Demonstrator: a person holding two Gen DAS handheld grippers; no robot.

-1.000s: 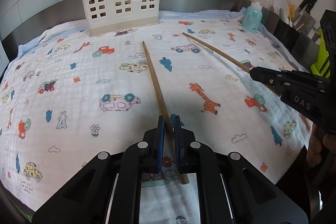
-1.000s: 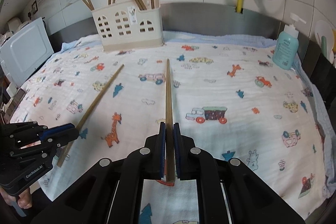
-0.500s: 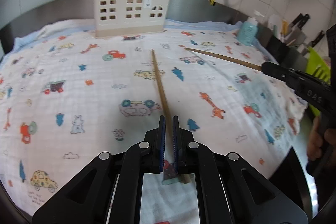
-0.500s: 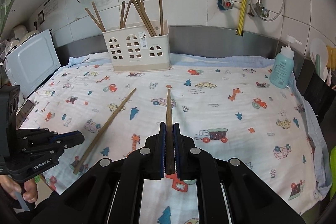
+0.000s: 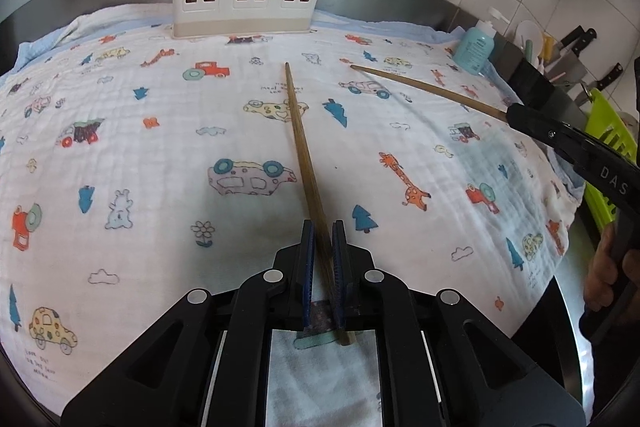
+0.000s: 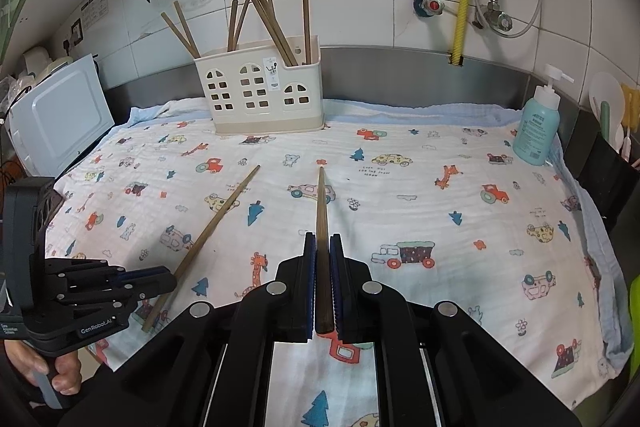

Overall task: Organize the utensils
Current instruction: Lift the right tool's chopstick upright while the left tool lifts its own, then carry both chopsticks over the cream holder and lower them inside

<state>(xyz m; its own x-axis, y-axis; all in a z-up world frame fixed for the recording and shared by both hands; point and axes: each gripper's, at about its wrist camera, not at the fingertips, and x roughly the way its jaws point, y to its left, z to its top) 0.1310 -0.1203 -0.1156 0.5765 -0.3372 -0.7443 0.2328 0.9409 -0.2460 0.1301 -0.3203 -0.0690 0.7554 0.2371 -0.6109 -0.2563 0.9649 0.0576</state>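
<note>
L gripper (image 5: 322, 259): jaws pinching near end of chopstick (image 5: 304, 143), grip a touch looser than a moment ago, stick off-centre between them.
R gripper (image 6: 323, 279): jaws pressed on 2nd chopstick (image 6: 321, 211), raised off cloth (image 6: 440, 227) since 1 s back.
Holder (image 6: 260, 95): far side of surface, closer now.
Both sticks look ready to drop in.

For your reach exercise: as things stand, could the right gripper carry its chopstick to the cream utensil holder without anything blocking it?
Probably yes. The right gripper is shut on its chopstick, and only bare printed cloth lies between it and the utensil holder. The left gripper is off to the side.
</note>
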